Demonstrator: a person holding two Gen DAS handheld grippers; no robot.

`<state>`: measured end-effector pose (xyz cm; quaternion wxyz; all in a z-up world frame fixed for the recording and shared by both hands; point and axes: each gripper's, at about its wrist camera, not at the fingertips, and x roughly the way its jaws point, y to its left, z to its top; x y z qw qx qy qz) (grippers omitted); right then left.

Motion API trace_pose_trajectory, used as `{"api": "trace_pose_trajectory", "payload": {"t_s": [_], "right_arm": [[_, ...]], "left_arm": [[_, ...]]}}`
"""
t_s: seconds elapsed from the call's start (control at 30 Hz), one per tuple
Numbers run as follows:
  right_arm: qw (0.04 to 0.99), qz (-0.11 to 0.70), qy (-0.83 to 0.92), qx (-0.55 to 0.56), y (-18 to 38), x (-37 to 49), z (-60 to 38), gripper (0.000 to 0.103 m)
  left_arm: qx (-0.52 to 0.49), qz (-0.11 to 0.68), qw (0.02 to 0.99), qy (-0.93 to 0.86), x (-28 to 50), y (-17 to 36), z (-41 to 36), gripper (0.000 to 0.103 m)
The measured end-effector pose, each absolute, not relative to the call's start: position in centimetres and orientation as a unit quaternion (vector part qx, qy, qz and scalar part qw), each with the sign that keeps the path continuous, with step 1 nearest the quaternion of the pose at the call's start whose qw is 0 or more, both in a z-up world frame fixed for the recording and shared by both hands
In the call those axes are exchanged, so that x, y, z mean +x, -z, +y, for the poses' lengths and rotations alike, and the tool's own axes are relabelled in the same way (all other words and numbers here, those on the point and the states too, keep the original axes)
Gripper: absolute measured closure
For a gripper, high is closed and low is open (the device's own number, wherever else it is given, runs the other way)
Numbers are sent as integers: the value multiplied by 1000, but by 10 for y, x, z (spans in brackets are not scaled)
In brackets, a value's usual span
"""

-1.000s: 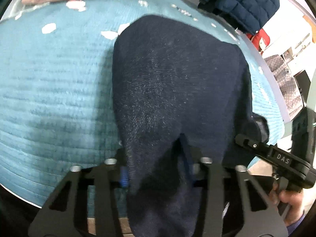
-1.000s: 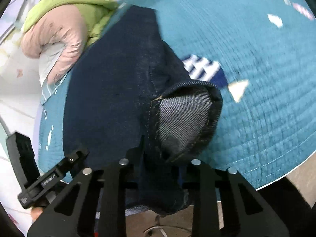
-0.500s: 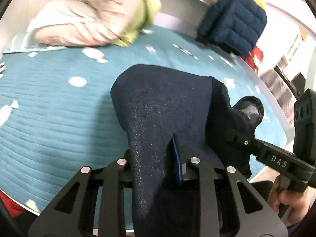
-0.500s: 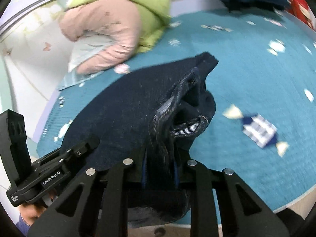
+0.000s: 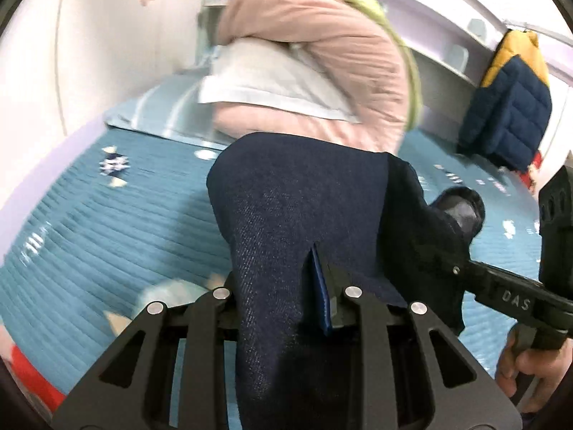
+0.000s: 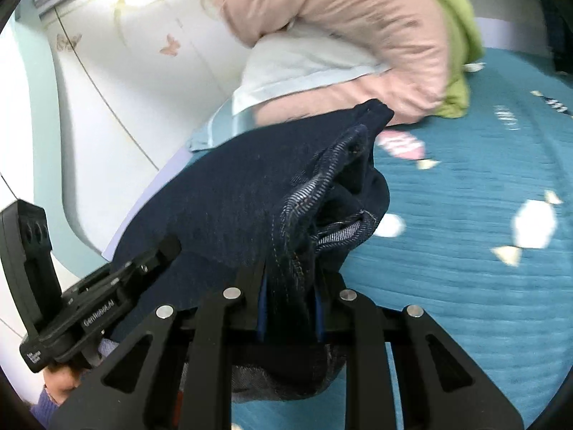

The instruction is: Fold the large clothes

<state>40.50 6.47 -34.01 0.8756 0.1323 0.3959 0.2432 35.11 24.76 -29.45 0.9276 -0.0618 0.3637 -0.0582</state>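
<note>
Denim, dark navy: the jeans (image 5: 297, 222) hang pinched in both the left gripper (image 5: 283, 308) and right gripper (image 6: 288, 308), jaws pressed on cloth; their length runs forward over the teal bedspread (image 6: 465, 286); neither gripper sits nearer

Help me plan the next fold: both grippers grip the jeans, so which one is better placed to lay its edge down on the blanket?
Probably the right gripper. It clamps the bunched hem of the jeans with open teal blanket beside it; the left gripper faces the pink jacket pile.
</note>
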Motion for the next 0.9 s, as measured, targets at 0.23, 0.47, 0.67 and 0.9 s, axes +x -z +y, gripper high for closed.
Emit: {"api": "trace_pose_trajectory", "payload": {"t_s": [0.23, 0.47, 0.67, 0.9], "right_arm": [[858, 450, -220, 110, 401, 409, 113, 85], [845, 497, -163, 113, 456, 381, 71, 61], [844, 491, -162, 142, 434, 369, 43, 61], [870, 426, -221, 108, 374, 401, 64, 72]], "left_arm": [[-47, 425, 903, 37, 371, 363, 293, 76], [-53, 428, 902, -23, 343, 370, 294, 32], [-64, 387, 920, -8, 316, 335, 278, 22], [-114, 458, 881, 28, 316, 370, 256, 24]]}}
